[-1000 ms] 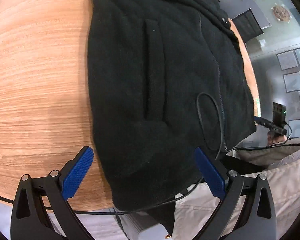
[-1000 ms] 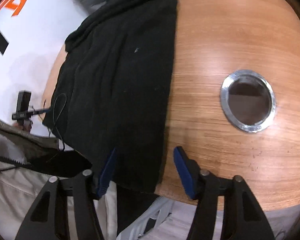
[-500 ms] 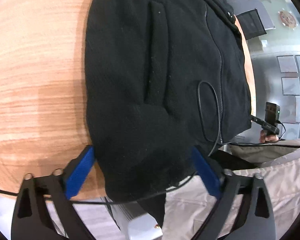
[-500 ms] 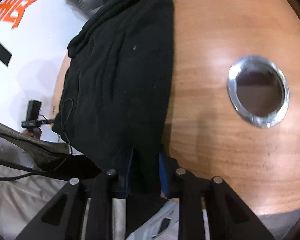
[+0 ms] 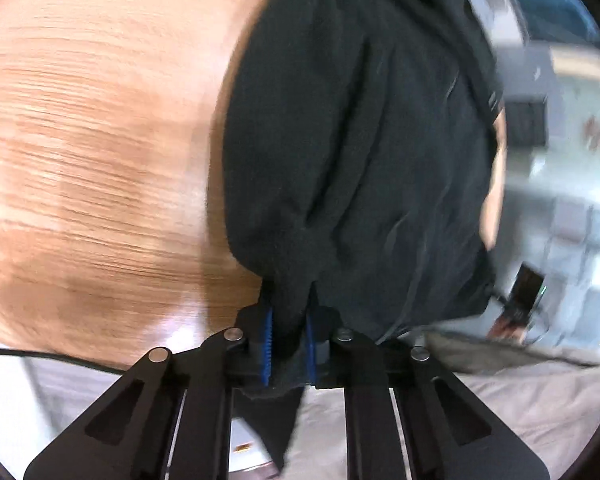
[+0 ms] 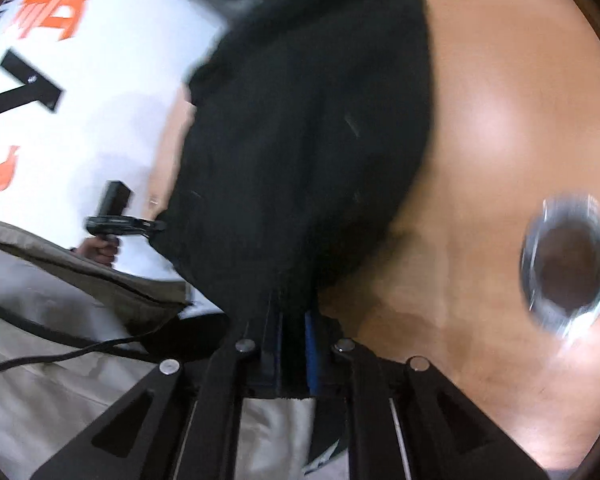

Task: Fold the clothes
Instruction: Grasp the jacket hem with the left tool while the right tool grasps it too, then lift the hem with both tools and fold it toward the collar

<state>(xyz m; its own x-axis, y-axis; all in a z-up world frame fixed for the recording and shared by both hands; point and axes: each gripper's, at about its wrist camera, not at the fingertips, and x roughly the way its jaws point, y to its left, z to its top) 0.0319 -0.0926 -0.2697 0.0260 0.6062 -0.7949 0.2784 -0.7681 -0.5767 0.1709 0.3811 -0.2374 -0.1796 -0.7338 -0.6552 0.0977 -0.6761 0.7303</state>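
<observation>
Setting: office or exhibition-type interior, not home. Evidence: round wood-grain table (image 6: pixel 499 80) with metal cable grommet (image 6: pixel 567 272) right of right fingers, typical of meeting furniture. Left of same fingers: white floor (image 6: pixel 100 128) bearing large orange and black printed graphics (image 6: pixel 48 12). Right of left fingers: grey tile floor (image 5: pixel 571 216), dark panel (image 5: pixel 527 124), blurred. Exact room type cannot be told.

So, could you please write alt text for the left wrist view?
The left tongs are shut on the near edge of a black fleece garment, which bunches into folds at the blue pads. The garment lies on a wooden table; the picture is blurred.
</observation>
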